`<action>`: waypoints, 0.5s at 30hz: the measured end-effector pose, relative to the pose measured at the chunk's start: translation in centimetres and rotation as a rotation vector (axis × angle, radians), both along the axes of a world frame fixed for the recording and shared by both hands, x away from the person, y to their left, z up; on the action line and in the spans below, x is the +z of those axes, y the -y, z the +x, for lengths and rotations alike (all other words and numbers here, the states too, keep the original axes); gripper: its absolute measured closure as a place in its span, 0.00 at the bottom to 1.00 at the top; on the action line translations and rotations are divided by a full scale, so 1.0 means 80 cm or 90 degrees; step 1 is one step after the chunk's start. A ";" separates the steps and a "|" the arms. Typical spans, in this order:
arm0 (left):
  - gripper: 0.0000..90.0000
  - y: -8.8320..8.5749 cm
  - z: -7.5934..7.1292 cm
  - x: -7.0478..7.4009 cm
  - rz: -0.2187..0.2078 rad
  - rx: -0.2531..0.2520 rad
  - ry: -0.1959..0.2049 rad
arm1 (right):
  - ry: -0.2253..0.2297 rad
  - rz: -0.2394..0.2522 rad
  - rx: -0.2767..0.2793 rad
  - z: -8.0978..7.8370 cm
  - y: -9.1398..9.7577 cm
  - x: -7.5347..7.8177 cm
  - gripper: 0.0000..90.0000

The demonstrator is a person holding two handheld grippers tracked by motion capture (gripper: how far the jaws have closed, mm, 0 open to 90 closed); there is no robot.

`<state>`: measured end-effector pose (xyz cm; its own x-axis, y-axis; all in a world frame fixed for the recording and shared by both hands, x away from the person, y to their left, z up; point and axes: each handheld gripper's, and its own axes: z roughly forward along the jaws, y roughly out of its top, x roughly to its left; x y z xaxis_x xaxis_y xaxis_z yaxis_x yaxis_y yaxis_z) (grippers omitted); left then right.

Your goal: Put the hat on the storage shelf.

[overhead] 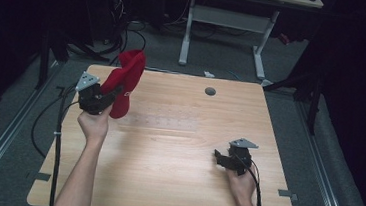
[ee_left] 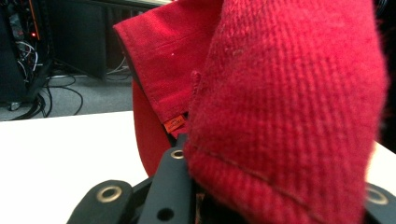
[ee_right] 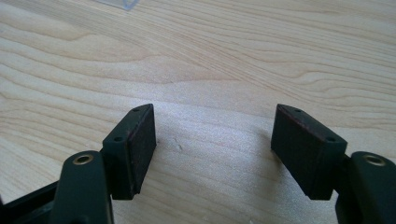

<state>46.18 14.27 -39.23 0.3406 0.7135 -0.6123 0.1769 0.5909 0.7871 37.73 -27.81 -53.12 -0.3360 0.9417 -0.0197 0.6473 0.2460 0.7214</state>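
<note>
A red knitted cloth point(overhead: 124, 80) hangs lifted above the far left part of the wooden table point(overhead: 177, 147), with my left gripper point(overhead: 113, 94) shut on it. In the left gripper view the red cloth point(ee_left: 280, 93) drapes over the jaws and shows a small orange label point(ee_left: 174, 123). My right gripper point(overhead: 220, 158) rests low over the table near the front right, a hand behind it. In the right gripper view my right gripper point(ee_right: 215, 140) stands open, its jaws wide apart with bare wood between them.
A round grey hole cover point(overhead: 210, 91) sits near the table's far edge. Beyond the table stand a white desk frame point(overhead: 226, 21) and cables point(overhead: 127, 28) on the floor. Black cables trail from both grippers.
</note>
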 end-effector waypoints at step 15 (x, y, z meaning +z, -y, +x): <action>0.89 0.003 -0.001 -0.020 0.004 -0.004 -0.016 | -0.001 0.000 0.001 0.000 0.000 0.000 0.34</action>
<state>46.09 14.00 -40.82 0.3296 0.7152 -0.6163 0.2005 0.5848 0.7860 37.71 -27.79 -53.12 -0.3372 0.9412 -0.0190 0.6475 0.2466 0.7210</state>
